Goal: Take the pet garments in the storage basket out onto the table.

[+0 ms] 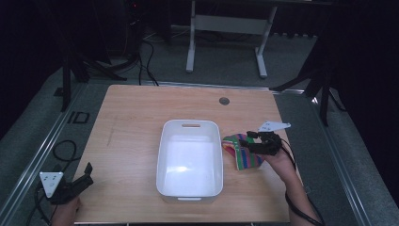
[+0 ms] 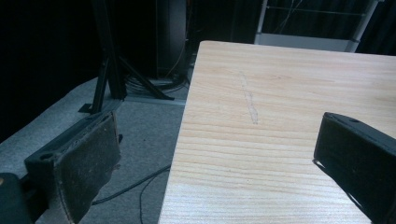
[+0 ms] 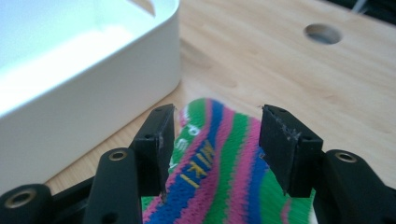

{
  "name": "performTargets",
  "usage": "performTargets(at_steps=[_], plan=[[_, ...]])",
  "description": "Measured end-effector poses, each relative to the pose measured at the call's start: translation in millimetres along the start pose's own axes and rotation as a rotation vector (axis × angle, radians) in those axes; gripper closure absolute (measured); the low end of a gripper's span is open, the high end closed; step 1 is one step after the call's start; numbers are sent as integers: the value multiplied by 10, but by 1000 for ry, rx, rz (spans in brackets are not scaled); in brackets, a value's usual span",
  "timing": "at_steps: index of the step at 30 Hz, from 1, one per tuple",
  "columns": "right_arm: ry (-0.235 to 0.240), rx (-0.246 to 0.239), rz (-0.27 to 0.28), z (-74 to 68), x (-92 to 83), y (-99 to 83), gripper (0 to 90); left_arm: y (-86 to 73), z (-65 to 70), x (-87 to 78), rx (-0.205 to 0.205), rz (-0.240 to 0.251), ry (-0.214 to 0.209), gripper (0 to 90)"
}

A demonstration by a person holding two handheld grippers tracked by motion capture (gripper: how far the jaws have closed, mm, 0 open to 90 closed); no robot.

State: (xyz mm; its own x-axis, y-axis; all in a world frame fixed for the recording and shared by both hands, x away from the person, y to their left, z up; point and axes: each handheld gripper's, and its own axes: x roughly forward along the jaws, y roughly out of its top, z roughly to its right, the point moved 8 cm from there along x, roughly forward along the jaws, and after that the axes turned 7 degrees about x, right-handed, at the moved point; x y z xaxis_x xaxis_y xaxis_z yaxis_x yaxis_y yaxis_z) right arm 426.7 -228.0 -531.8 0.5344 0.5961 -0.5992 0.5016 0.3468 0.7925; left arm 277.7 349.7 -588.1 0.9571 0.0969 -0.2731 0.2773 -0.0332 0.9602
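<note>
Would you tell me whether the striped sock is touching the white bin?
Cannot tell: in the high view the striped sock meets the white bin rim's outline, but no gap or contact shows plainly.

The sock is striped in green, pink and blue, with yellow letters on a blue stripe. The tub at its 9 o'clock is plain white. The table is pale wood with fine grain. Both grippers are black, each topped by a grey plate.

Striped sock on the worktop

The sock, striped pink, green and blue with yellow lettering, lies flat just right of the white tub.
</note>
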Motion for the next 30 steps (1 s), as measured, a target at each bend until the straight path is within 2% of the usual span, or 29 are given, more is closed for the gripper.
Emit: performTargets(at_steps=[3, 4, 5, 6, 9, 10, 11, 12, 13, 14, 15, 16, 18, 19, 21, 22, 25, 30], plan=[[-22, 9, 7, 53, -57, 4, 412, 0, -4, 0, 1, 0, 1, 10], [-44, 26, 17, 120, -118, -10, 381, 0, -4, 0, 0, 0, 1, 10], [-44, 26, 17, 120, -118, -10, 381, 0, -4, 0, -1, 0, 1, 10], [-69, 43, 30, 197, -186, -37, 362, 0, -4, 0, -2, 0, 1, 9], [-93, 58, 46, 265, -249, -69, 319, 0, -4, 1, -2, 0, 1, 10], [-91, 78, 61, 313, -303, -104, 293, 0, -4, 1, -2, 0, 1, 10], [-91, 78, 61, 313, -303, -104, 293, -1, -3, 1, -1, -1, 0, 10], [-69, 108, 88, 355, -366, -146, 245, -1, -3, 2, 0, -1, 0, 10], [-69, 108, 88, 355, -366, -146, 245, -1, -1, 2, -2, -1, 0, 10], [-79, 126, 97, 412, -417, -209, 174, -1, -2, 1, -1, -1, 1, 9], [-79, 126, 97, 412, -417, -209, 174, -1, -3, 1, 1, -1, 1, 9], [-86, 147, 106, 459, -461, -277, 148, -1, -1, 0, -1, -1, 1, 10], [-93, 156, 111, 480, -480, -316, 148, 0, 0, 1, 0, -1, 1, 10], [-113, 157, 101, 517, -504, -422, 147, 0, 0, 1, 0, -1, 1, 9], [-119, 163, 99, 536, -513, -477, 146, -1, 0, 1, 0, -1, 0, 10], [-128, 190, 103, 572, -531, -583, 143, 0, 1, 1, -1, -1, 0, 10], [-143, 204, 108, 603, -549, -686, 139, 0, 0, -1, 1, 0, 1, 10], [-210, 238, 135, 649, -614, -919, 137, 0, 0, -3, 2, 0, 1, 10]])
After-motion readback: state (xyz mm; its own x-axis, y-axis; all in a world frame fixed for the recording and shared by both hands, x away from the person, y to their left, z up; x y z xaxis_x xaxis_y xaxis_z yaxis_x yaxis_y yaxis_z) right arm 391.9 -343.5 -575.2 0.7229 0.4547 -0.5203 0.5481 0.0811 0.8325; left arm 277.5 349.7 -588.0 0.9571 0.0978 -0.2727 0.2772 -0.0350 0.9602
